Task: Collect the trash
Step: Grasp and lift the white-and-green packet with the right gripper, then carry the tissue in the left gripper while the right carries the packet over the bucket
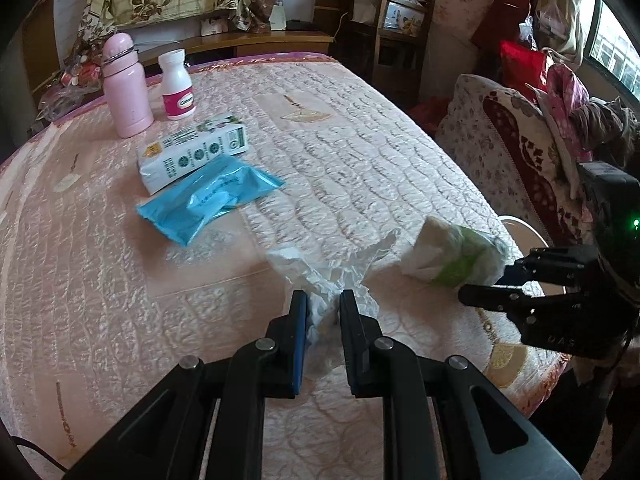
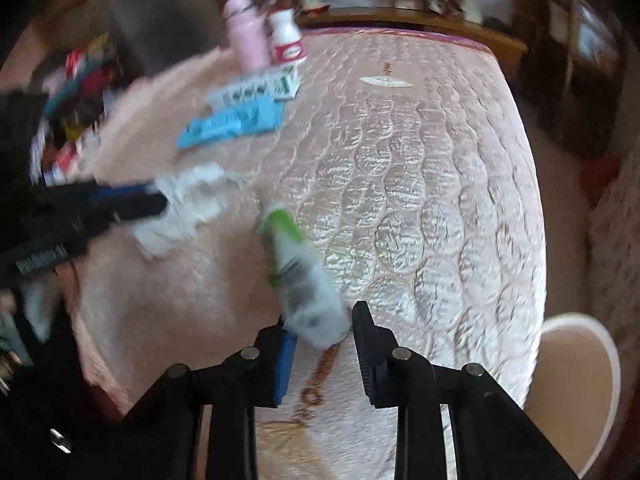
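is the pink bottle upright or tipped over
Upright. The pink bottle stands on its base on the bed, cap on top, beside the white pill bottle, which stands too.

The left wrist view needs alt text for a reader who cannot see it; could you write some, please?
The left claw pinches a crumpled white tissue on a pink quilted bed. To its right, the right claw meets a green-and-white tissue pack.

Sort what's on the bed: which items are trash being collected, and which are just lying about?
Being collected:
crumpled tissue, pinched in the left gripper
green-and-white tissue pack, its end in the right gripper

Lying about:
pink bottle
white pill bottle
carton
blue packet
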### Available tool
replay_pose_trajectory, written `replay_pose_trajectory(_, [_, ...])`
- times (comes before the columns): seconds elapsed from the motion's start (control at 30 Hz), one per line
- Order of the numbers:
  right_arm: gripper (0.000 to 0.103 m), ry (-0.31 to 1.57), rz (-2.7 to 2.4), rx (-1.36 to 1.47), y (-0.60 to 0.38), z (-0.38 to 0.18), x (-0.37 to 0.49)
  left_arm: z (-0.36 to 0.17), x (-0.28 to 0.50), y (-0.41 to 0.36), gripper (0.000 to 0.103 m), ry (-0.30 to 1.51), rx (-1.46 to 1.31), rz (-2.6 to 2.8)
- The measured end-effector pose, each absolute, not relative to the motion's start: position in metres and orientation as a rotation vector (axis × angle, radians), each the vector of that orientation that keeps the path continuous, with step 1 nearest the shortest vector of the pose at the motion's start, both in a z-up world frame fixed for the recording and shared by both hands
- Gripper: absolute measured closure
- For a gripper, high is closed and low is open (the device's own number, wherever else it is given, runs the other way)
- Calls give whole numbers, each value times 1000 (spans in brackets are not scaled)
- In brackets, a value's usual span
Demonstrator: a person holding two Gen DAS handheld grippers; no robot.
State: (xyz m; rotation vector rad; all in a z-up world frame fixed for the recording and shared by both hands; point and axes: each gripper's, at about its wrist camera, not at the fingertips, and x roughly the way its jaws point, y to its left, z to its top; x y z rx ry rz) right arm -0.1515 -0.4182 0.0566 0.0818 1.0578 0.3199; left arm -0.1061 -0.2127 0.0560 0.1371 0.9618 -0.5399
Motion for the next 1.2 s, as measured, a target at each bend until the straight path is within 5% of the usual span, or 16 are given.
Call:
replay_pose_trajectory(0.43, [65,1023,323,264,-408,56,-144,54,-110,-206,86,967,133,-527])
replay_pose_trajectory(0.5, [41,1006,324,271,-404,57,-141,53,-108,-203,86,971,128,-522])
replay_pose_trajectory(0.53, [38,995,324,271,-402,58,-139,52,-108,-202,86,972,127,-521])
replay_pose_trajectory(0.87, [38,1135,453,325,-390,58,-161,54,-104,-198,86,963,110,-518])
replay_pose_trajectory(1.2, [38,986,219,71,-384,83,-140,52,-105,-197,86,963,114,-505])
